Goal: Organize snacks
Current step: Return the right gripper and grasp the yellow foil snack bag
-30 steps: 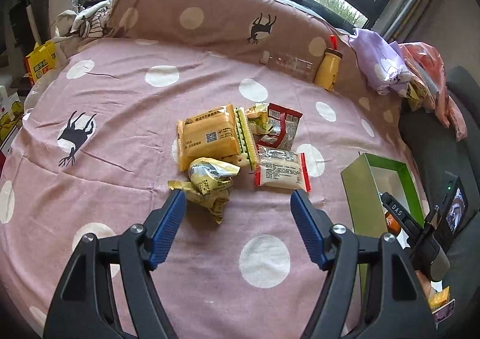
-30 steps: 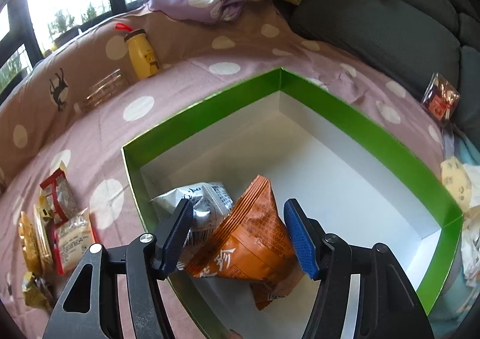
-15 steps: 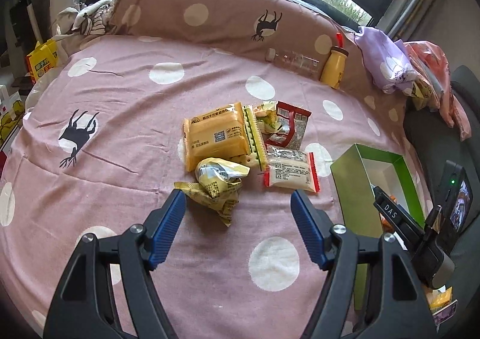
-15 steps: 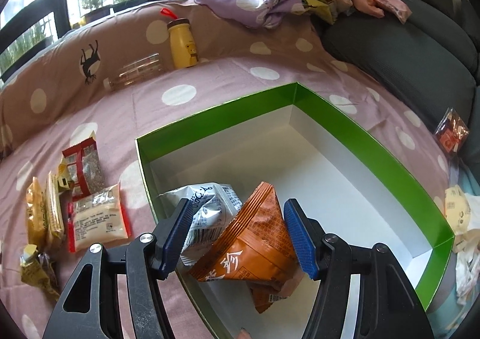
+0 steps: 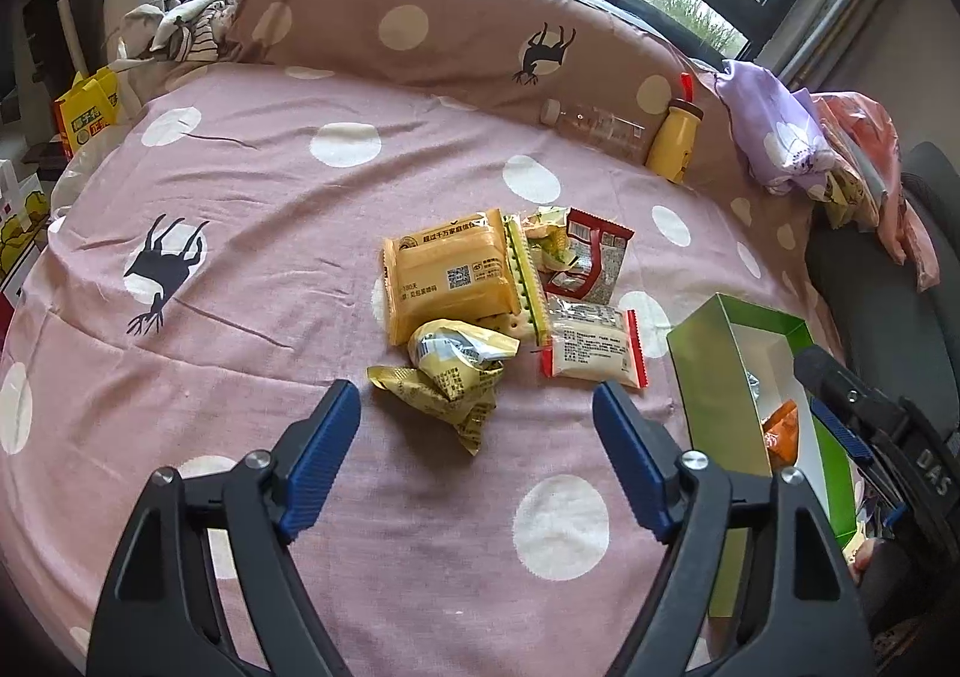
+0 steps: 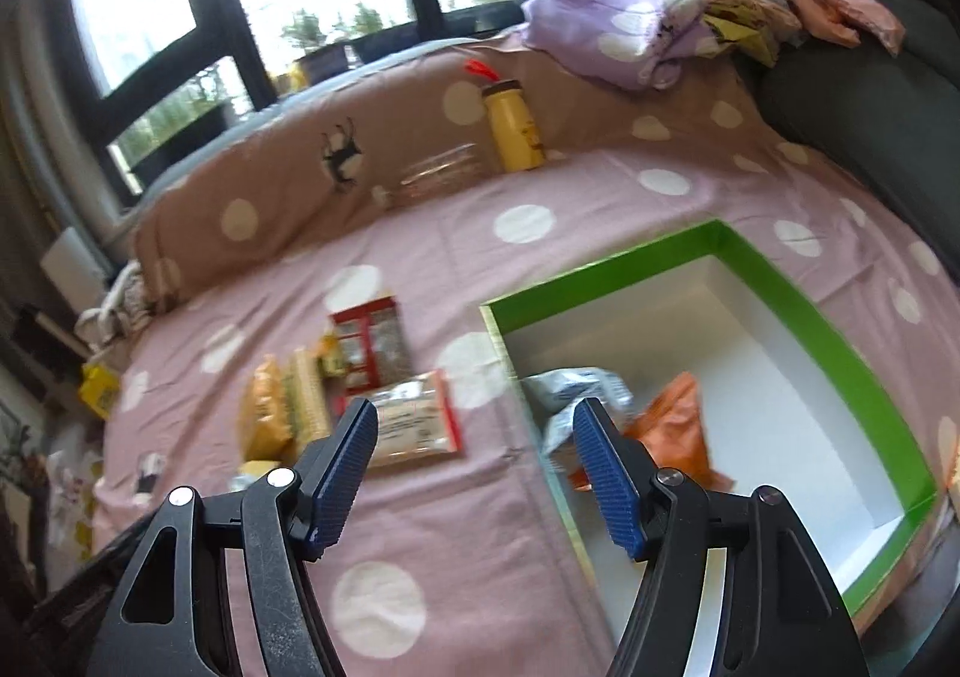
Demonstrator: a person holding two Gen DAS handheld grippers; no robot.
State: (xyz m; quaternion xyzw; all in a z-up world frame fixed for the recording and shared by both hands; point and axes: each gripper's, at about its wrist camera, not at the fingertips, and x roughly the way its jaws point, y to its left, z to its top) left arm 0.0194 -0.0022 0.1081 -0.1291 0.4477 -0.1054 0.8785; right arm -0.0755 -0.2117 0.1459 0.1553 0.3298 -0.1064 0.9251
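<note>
A pile of snack packs lies on the pink dotted sheet: a big yellow pack [image 5: 447, 275], crumpled yellow packs [image 5: 447, 371], a red pack [image 5: 591, 260] and a white red-edged pack [image 5: 594, 347]. My left gripper [image 5: 477, 446] is open and empty, just short of the crumpled packs. A green box [image 6: 810, 311] to the right holds a silver pack [image 6: 576, 395] and an orange pack [image 6: 675, 428]. My right gripper [image 6: 474, 464] is open and empty over the box's left wall. The white pack [image 6: 414, 425] lies ahead of it.
A yellow bottle [image 5: 672, 146] and a clear bottle [image 5: 591, 122] lean on the brown cushion at the back. Folded purple and pink cloth [image 5: 780, 137] lies at the right on a dark sofa [image 6: 870, 101]. Yellow boxes [image 5: 87, 107] stand at the left edge.
My right gripper has swung left, from over the orange pack in the box to over the box's left wall. My left gripper has drawn back a little.
</note>
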